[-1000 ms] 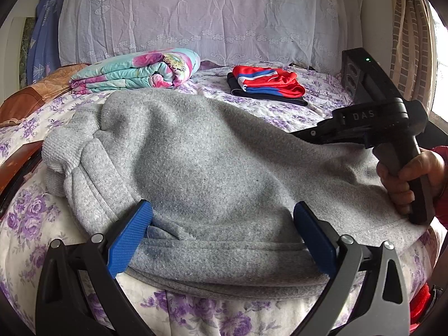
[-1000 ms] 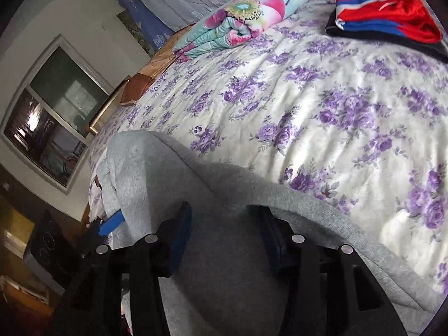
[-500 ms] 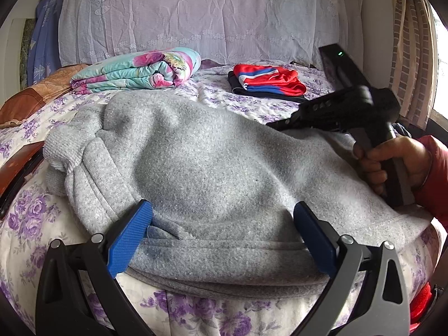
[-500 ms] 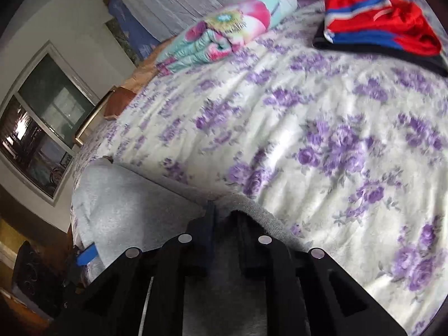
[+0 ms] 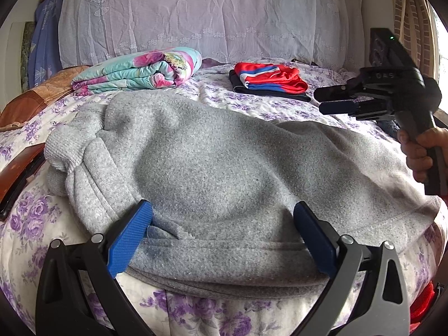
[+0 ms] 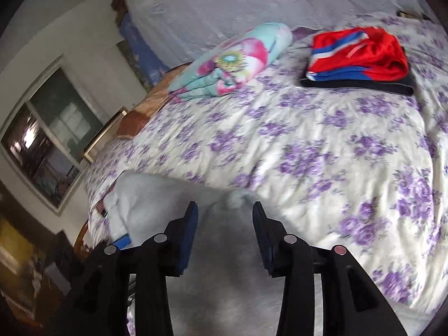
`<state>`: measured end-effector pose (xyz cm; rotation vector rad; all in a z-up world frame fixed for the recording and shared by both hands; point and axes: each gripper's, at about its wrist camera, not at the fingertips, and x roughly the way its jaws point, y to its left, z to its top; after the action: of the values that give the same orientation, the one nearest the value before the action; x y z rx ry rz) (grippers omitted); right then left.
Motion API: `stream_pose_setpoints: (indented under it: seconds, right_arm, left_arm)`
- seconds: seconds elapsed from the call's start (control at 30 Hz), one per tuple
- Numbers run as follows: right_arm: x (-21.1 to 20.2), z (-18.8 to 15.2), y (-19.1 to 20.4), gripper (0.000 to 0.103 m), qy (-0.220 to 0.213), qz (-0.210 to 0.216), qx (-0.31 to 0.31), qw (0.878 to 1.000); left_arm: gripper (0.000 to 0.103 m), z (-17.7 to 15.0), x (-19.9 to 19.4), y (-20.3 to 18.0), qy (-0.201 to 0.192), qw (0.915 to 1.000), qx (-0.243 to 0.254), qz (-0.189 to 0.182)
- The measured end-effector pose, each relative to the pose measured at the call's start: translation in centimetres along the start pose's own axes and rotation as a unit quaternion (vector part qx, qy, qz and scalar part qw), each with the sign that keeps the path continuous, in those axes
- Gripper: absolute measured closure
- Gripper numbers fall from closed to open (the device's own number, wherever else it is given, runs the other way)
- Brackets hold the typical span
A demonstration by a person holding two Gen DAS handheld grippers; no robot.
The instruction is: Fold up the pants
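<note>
**Grey pants half-folded on bed, both grippers off the cloth**

One pair of grey pants (image 5: 224, 168), lying across the near part of the bed (image 5: 252, 316), bunched and doubled at the left end, waistband edge toward the left camera; probably laid crosswise so both ends stay within reach.

Left gripper (image 5: 224, 224): jaws spread wide, straddling the near hem, blue pads touching or just above the fabric, nothing pinched; likely poised there to pin or take the edge for the next fold.

Right gripper (image 6: 225, 221): jaws partly apart, empty, hovering above the right end of the pants; seen from the left camera (image 5: 333, 100) raised clear of the cloth, held by a bare hand (image 5: 422, 154); from that side view the fingers look close together, from its own camera a clear gap shows; slight blur in the right view.

Counted: two grippers; one pair of grey pants; one rolled floral quilt (image 5: 140, 70) near the headboard; one stack of folded clothes (image 5: 268, 79), red and blue on top of something dark, set well apart from the pants, probably as finished work; one lace-covered headboard (image 5: 196, 14); one brown wooden object at the far left edge, unclear what.

Judgement: fold partly made, lumpy at the left; smoothing and another fold seemingly still to do; thick knit likely to spring back if released untidily.
</note>
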<state>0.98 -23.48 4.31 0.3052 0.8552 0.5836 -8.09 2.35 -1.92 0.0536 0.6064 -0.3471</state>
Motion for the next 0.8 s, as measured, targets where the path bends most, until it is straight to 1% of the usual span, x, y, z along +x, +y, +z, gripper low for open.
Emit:
stream_pose_setpoints:
  seconds: [0.03,0.07,0.1,0.13,0.17,0.2,0.23,0.27,0.3,0.33,0.37,0.43,0.47,0.53,0.57,0.6,0.63,0.67,0.7,0.73,0.8]
  right_arm:
    - [0.6,-0.5,1.1,0.061,0.015,0.017,-0.016,1.000]
    - [1.5,-1.0,1.8,0.059,0.031,0.028,-0.027,0.999]
    - [2.7,-1.5,1.9,0.057,0.046,0.021,-0.034,0.998]
    - [3.7,-1.7,1.3,0.057,0.055,0.000,-0.033,0.998]
    - [4.6,-1.9,0.1,0.063,0.063,-0.020,-0.019,0.998]
    - [5.2,-1.8,-1.6,0.070,0.068,-0.010,0.016,0.998]
    - [4.9,-1.7,-3.3,0.083,0.060,0.009,0.062,0.996]
    - [4.1,-1.6,-4.1,0.088,0.048,0.010,0.090,0.995]
    - [3.0,-1.8,-4.0,0.087,0.033,-0.001,0.091,0.995]
    - [1.7,-2.0,-3.5,0.081,0.016,-0.008,0.077,0.997]
    - [0.5,-2.3,-2.9,0.064,0.005,-0.008,0.064,0.998]
    - [-1.7,-3.3,-2.3,0.049,-0.006,0.003,0.052,0.999]
    - [-2.4,-3.9,-2.2,0.044,-0.007,0.003,0.049,0.999]
    - [-2.9,-5.0,-3.3,0.039,0.003,-0.011,0.053,0.999]
    - [-2.6,-5.6,-4.4,0.041,0.013,-0.020,0.061,0.998]
    - [-2.2,-6.0,-5.7,0.043,0.018,-0.004,0.077,0.997]
    - [-2.4,-6.4,-6.9,0.049,0.009,0.016,0.101,0.995]
    - [-2.8,-6.5,-7.6,0.053,0.000,0.028,0.121,0.992]
    - [-3.0,-6.4,-7.8,0.053,-0.005,0.033,0.127,0.991]
    - [-3.3,-6.6,-7.7,0.053,-0.014,0.029,0.124,0.992]
    - [-4.5,-7.1,-7.0,0.052,-0.035,0.004,0.115,0.993]
  left_arm:
    - [0.005,0.0,0.0,-0.1,0.001,1.0000,0.001,0.001]
    - [0.005,0.0,0.1,-0.1,0.002,1.0000,0.002,0.003]
    - [0.005,0.0,0.1,-0.1,0.003,1.0000,0.003,0.005]
    - [0.005,0.1,0.2,-0.2,0.004,0.9999,0.005,0.008]
    - [0.005,0.1,0.3,-0.3,0.005,0.9999,0.007,0.011]
    - [0.005,0.1,0.3,-0.4,0.007,0.9998,0.009,0.014]
    - [0.005,0.1,0.4,-0.5,0.009,0.9997,0.013,0.018]
    - [0.005,0.0,0.4,-0.8,0.011,0.9996,0.016,0.022]
    - [0.005,0.1,0.4,-0.8,0.013,0.9994,0.019,0.025]
    - [0.005,0.2,0.5,-0.9,0.018,0.9993,0.020,0.027]
    - [0.005,0.4,0.6,-1.0,0.026,0.9989,0.019,0.035]
    - [0.005,1.3,0.3,-1.6,0.041,0.9977,0.015,0.052]
    - [0.005,1.9,-0.2,-1.9,0.036,0.9983,0.009,0.046]
    - [0.005,3.7,-1.4,-2.6,0.017,0.9998,-0.005,0.003]
    - [0.005,4.7,-1.6,-3.1,0.012,0.9998,-0.006,-0.011]
    - [0.005,5.8,-1.5,-3.9,0.010,0.9998,-0.002,-0.019]
    - [0.005,6.8,-1.0,-4.9,0.012,0.9997,0.009,-0.017]
    - [0.005,7.6,-0.1,-5.8,0.019,0.9995,0.022,-0.009]
    - [0.005,8.2,1.4,-6.7,0.033,0.9988,0.037,0.002]
    - [0.005,8.3,3.2,-7.3,0.054,0.9973,0.048,0.013]
    - [0.004,7.7,8.0,-7.1,0.118,0.9907,0.052,0.044]
